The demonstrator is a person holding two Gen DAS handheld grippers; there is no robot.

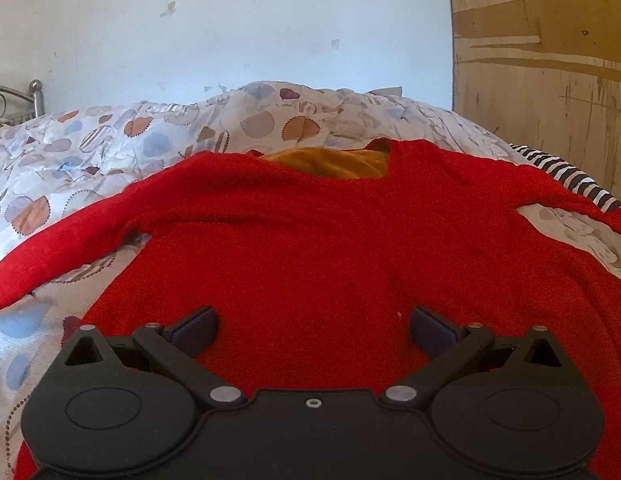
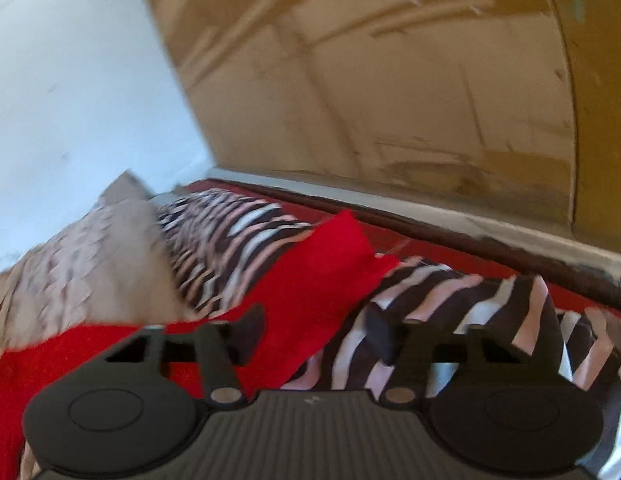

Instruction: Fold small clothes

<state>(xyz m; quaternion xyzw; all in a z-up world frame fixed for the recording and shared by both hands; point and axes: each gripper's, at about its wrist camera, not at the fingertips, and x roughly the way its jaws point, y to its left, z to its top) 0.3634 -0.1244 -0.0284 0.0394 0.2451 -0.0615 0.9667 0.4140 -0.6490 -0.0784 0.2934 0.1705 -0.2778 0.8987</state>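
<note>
Right view motion-blurred, detail soft. Red fleece sweater (image 1: 310, 240) lies spread on patterned quilt (image 1: 110, 140), hem hidden under left gripper (image 1: 312, 330), jaws wide, holding nothing. Right gripper (image 2: 314, 334) jaws wide over its sleeve end (image 2: 330, 256) on striped black-and-white cloth (image 2: 450, 300)

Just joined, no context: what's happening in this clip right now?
A person is folding clothes on a bed. A red sweater lies spread flat on the patterned bedspread, sleeves out, not yet folded. The left hand-held gripper is open over its lower body. The right hand-held gripper, also open, is at the sweater's right sleeve, which lies on a striped cloth. Nothing is gripped.
</note>
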